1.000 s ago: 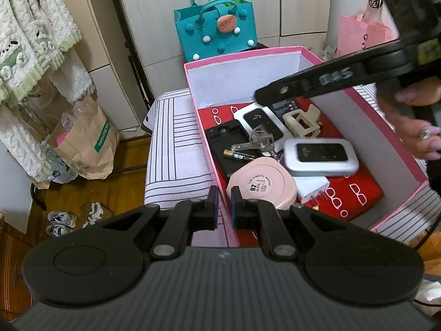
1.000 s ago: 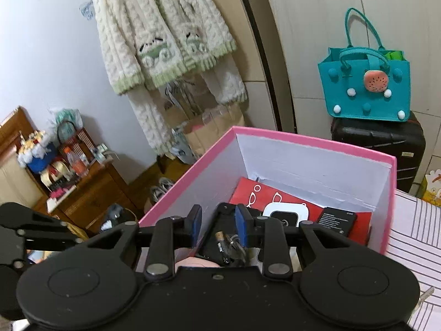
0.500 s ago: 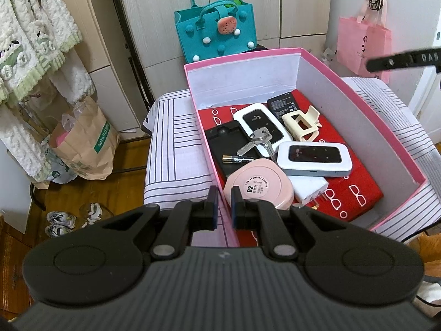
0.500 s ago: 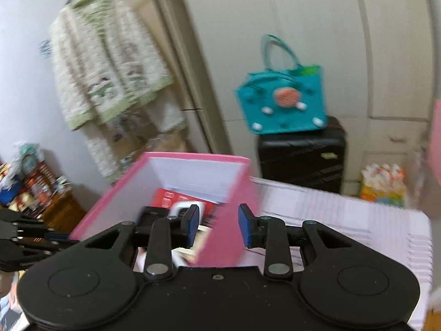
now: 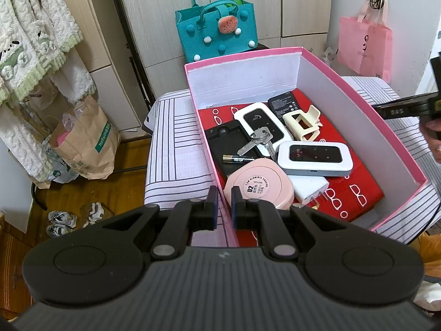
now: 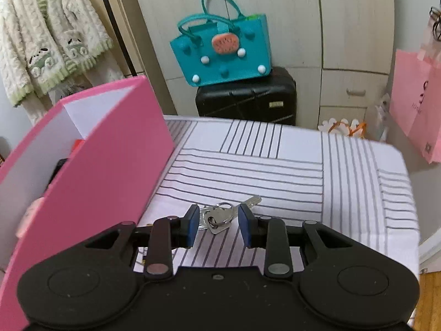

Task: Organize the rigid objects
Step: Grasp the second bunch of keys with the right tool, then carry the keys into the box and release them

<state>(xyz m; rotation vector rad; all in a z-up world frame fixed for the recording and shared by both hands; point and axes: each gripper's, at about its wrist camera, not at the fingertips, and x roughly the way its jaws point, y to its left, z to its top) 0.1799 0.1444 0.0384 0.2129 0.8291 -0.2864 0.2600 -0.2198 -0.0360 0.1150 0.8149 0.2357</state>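
Keys (image 6: 220, 216) lie flat between open right gripper (image 6: 219, 224) fingers; recommend lowering squarely, closing across the ring. Left gripper (image 5: 222, 207) nearly closed, empty.

Left tool (image 5: 222, 202): blue-padded fingers (image 5: 212, 202) nearly together, only a narrow slit between them, nothing in the slit. Held level, pointing forward and slightly down.

Right tool (image 6: 219, 224): fingers (image 6: 193, 224) spread wide, nothing clamped. Tilted downward, tips low. In the left wrist view, one black arm of the right tool (image 5: 405, 107) enters from the right edge, and part of the person's right hand (image 5: 434, 138) shows just below it, fingers curled around the handle.
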